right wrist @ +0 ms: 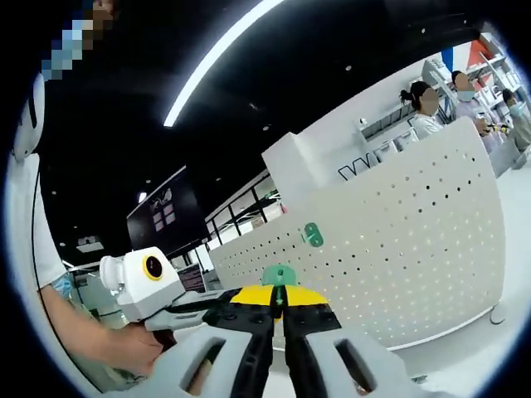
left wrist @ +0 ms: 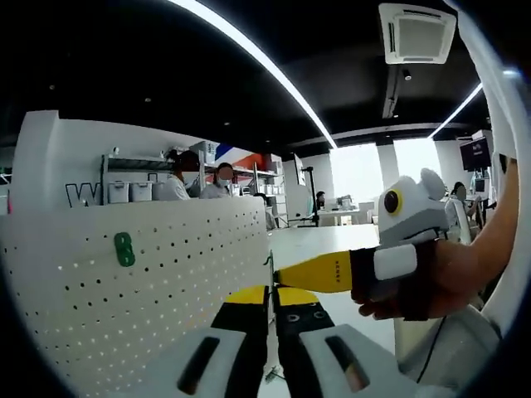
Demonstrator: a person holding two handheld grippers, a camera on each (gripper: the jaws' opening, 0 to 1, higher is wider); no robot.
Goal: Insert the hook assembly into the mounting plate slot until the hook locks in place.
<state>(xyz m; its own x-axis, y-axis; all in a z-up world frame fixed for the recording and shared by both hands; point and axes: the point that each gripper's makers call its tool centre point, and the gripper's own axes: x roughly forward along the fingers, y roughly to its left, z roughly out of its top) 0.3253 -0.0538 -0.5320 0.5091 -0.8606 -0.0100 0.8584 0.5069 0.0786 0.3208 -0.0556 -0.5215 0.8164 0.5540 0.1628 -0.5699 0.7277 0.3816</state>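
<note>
Nearest, black yellow-tipped left gripper (left wrist: pixel 270 297), jaws pressed together; cannot tell on what. Leftward, white perforated mounting plate (left wrist: pixel 149 282) with a mounted green hook (left wrist: pixel 124 249). Rightward, right gripper (right wrist: pixel 278 297) clenched on the green plastic hook assembly (right wrist: pixel 280 275), near the plate. Probably best: line up with a hole row, hold level, press straight in, avoid twisting.

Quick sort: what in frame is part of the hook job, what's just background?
Job:
white pegboard
green hook already on the board
green hook piece at the right gripper tips
left gripper

Background:
people by the shelving
ceiling air-con unit
strip light
</note>
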